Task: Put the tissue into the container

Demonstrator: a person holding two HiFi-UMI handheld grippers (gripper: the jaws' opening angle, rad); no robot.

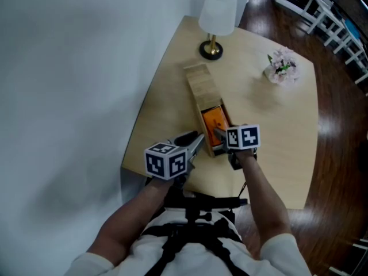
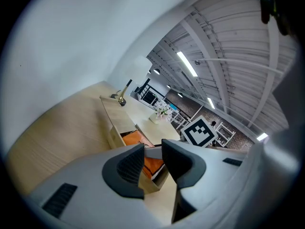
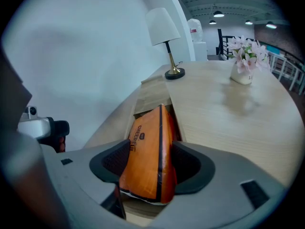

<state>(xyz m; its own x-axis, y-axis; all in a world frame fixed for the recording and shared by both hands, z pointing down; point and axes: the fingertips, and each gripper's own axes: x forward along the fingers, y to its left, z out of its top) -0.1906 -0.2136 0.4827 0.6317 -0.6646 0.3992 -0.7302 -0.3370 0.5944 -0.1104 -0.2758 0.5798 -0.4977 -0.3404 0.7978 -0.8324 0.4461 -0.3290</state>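
The right gripper (image 3: pixel 150 149) has its jaws standing wide on either side of the orange tissue pack (image 3: pixel 147 166). The pack stands on edge between the pads and leans on one of them; no firm squeeze shows. Its far end dips into the open near end of the long wooden container (image 1: pixel 202 91), while its near end still sticks up above the rim.

The left gripper (image 2: pixel 152 163) sits just beside the container's near left corner. Its jaws are a narrow gap apart, with nothing caught between them.

The container lies lengthwise on the pale wooden table (image 1: pixel 276 131), its far part covered by a wooden lid. A white-shaded lamp (image 1: pixel 217 16) stands just past the container's far end. A small pot of pink flowers (image 1: pixel 282 66) stands well apart from the container, on its right.
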